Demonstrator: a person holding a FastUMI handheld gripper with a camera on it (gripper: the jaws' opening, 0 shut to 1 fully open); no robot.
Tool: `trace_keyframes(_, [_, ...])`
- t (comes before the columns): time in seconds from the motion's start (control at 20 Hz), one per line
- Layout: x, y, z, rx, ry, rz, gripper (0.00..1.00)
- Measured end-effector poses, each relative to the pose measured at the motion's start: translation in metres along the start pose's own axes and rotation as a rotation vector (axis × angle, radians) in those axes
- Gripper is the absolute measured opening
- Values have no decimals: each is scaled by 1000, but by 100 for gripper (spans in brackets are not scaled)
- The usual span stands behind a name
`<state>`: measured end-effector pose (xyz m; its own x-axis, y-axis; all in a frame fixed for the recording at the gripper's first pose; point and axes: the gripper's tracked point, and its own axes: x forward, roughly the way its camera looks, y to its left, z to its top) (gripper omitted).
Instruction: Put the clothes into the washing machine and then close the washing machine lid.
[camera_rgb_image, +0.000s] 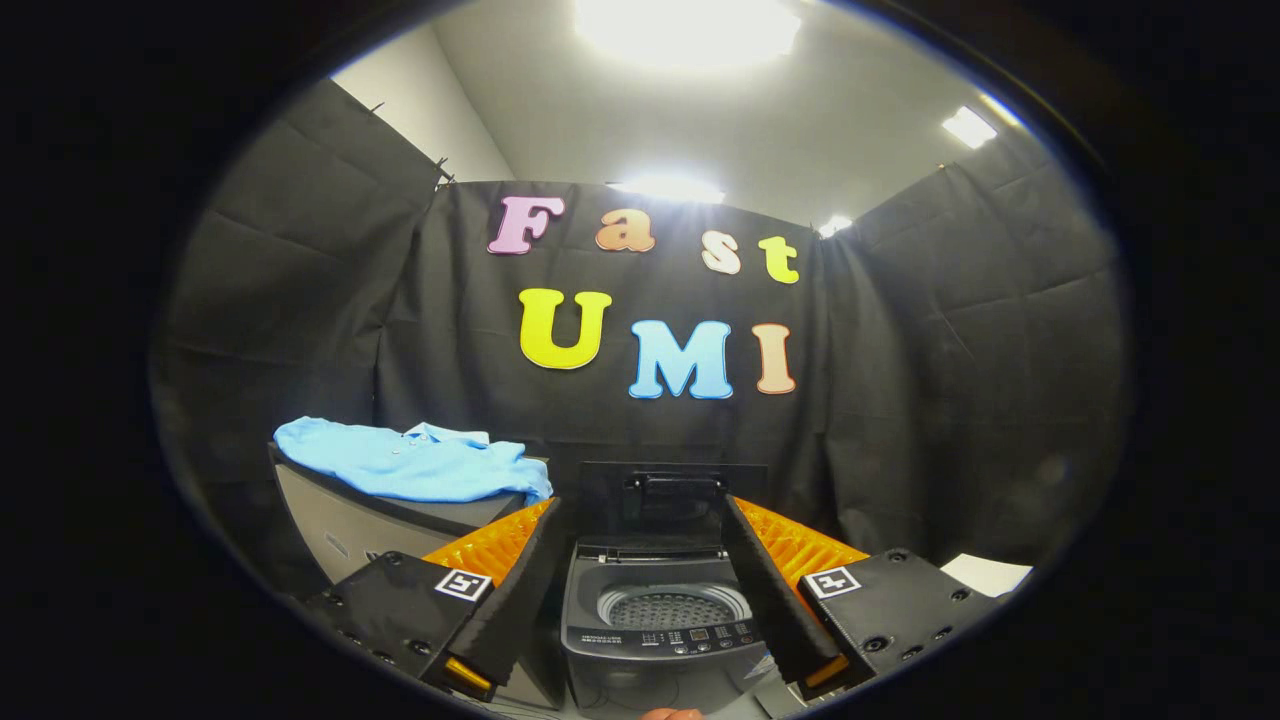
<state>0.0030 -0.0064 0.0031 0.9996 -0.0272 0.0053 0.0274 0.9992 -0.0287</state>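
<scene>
Progress so far reads as nil: nothing of the task looks done from where you stand. Your gripper (640, 655) is spread wide, its two fingers (515, 590) splayed apart with nothing between them, holding nothing. Framed in the gap between the fingers and just ahead of them sits the washing machine (655, 625), seen from above. Its lid (672, 495) stands raised at the back, upright against the booth wall, so the tub (672, 607) is open. What shows of the perforated tub floor looks bare; no cloth is visible in it.

The clothes (415, 462), a light blue garment, lie spread flat on a grey stand (345, 525) beside the machine, beyond your left finger and well apart from the tub. The garment looks like a collared shirt with buttons, though that is a judgement from its shape. Whether more than one piece lies there, you cannot tell.

Left to do, as judged: swing over to the stand, take the garment, carry it over the tub, release it inside, then bring the lid down.
</scene>
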Motion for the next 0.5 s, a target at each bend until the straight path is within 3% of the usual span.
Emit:
trace_keyframes(0.2, [14,10,17,19,-6,16,98])
trace_keyframes(0.5, [53,57,51,50,120,158,98])
